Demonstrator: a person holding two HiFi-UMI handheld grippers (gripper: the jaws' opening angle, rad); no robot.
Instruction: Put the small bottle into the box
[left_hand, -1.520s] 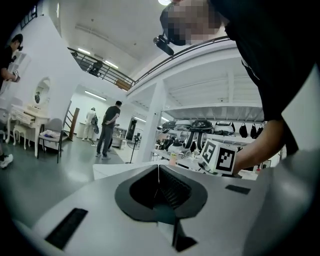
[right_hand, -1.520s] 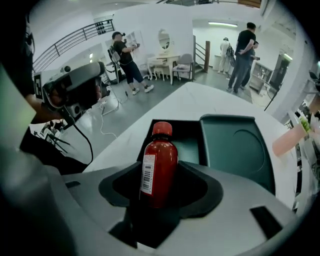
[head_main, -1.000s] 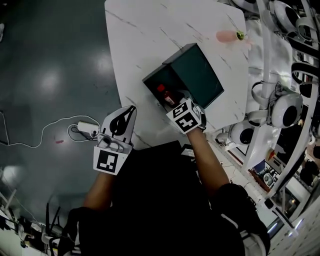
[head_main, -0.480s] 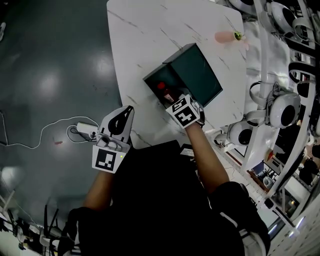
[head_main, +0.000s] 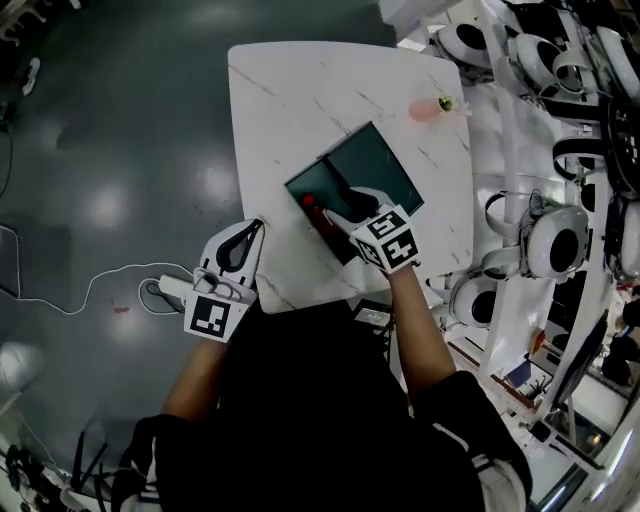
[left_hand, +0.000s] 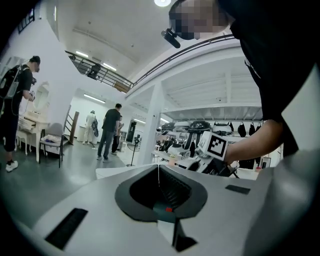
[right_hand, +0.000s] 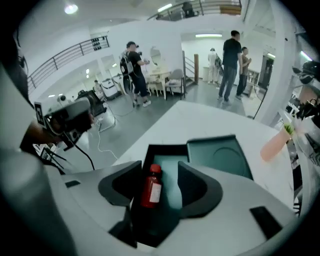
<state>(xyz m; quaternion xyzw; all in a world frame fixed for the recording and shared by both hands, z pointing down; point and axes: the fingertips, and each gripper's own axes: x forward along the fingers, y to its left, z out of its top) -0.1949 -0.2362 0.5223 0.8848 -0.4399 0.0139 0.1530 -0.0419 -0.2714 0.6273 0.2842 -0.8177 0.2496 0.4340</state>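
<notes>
The small red bottle (head_main: 312, 205) (right_hand: 151, 186) lies in the tray of the open dark green box (head_main: 325, 178) (right_hand: 172, 172), cap pointing away from me. The box's lid (head_main: 378, 162) (right_hand: 220, 156) is folded back beside the tray. My right gripper (head_main: 337, 205) (right_hand: 158, 168) hangs over the tray, open; its jaws stand well apart on either side of the bottle, which lies nearer the left jaw. My left gripper (head_main: 250, 230) (left_hand: 159, 169) is shut and empty, held off the white table's (head_main: 290, 90) near left edge.
A pink bottle-like item (head_main: 430, 108) (right_hand: 276, 142) lies near the table's far right edge. White robot heads and racks (head_main: 552, 240) crowd the right side. A cable and power strip (head_main: 165, 290) lie on the dark floor at left. People stand far off in the hall.
The head view has drawn back, so the table looks smaller and higher. My right gripper stays over the box with the bottle between its jaws. The left gripper has kept its place.
</notes>
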